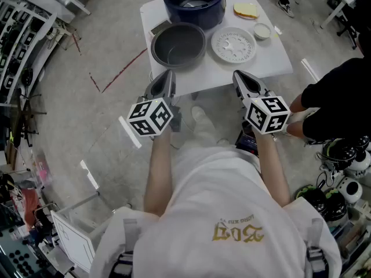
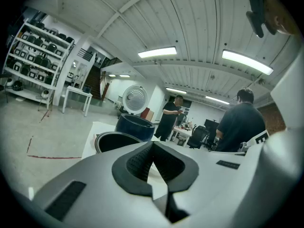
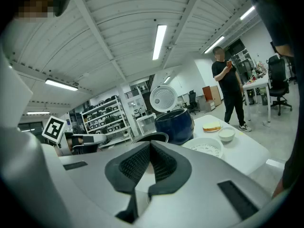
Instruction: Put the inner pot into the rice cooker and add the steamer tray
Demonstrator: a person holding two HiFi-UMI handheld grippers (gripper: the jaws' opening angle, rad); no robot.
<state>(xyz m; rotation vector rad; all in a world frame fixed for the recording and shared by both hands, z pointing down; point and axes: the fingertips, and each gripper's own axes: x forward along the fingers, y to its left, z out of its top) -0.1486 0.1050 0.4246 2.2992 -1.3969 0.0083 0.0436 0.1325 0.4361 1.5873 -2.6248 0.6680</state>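
White bowl [image 1: 262, 31], perhaps sponge [image 1: 246, 10], beside tray [image 1: 233, 44]

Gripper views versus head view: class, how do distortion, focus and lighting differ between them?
Left gripper view: strong fisheye, dark rounded corners, ceiling lights blown out. Right gripper view: same curvature bending the ceiling beams; rice cooker sharp. Head view: even light, little blur, table bright white.
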